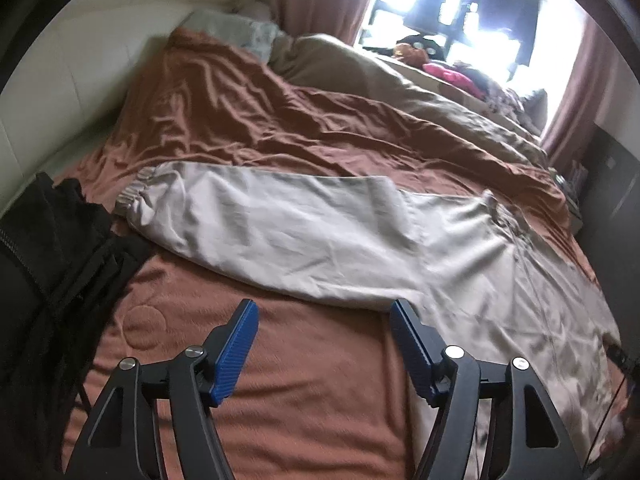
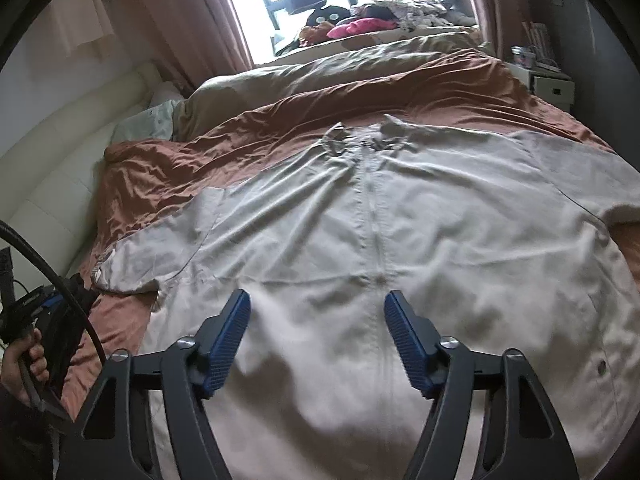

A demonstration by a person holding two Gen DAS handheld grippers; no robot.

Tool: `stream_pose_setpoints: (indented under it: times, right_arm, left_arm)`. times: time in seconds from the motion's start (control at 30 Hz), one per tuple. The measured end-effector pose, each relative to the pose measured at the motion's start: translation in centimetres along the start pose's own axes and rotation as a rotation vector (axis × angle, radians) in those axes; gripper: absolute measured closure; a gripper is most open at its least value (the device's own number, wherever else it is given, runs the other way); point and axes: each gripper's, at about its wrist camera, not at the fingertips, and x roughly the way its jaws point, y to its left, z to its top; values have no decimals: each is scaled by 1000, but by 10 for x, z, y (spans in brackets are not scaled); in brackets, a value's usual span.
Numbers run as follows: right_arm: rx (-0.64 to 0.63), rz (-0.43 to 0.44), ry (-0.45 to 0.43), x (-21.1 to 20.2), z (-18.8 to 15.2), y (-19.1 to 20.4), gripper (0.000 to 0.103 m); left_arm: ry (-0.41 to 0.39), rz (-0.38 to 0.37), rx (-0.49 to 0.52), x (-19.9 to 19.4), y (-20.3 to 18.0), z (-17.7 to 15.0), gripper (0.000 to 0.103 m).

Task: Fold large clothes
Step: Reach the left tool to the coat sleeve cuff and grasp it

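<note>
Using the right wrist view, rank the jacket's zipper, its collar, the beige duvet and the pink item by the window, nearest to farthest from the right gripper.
1. Zipper, running away from the right gripper up the jacket's middle.
2. Collar, at the jacket's far end.
3. Beige duvet, bunched beyond the jacket.
4. Pink item, on the window ledge.

jacket [image 2: 360, 220] hem cut off, window [image 1: 460, 4] glare-blown
</note>
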Motion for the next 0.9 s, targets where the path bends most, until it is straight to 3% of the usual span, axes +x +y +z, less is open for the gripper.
stream_pose_setpoints:
  times: [0.23,0.37,0.6,0.7,0.8,0.9]
  right_arm:
    - [-37,-10,7,35,18,25,36]
    - [-72,-9,35,60,23,42,46]
    - [-109,-7,91,109,25,71,49]
    - [-147,-3,112,123,22,83,49]
    - [-145,23,139,137,24,90,50]
    - [-140,54,163,150,27,99,62]
  left_arm:
    - [63,24,-98,52,40,22,40]
    - [105,68,-131,86,66,32,40]
    - [161,145,-216,134,110,28,40]
    - [194,151,-250,150,122,22,49]
    - [184,163,-244,159,124,23,50]
    - [179,186,-231,167,122,27,58]
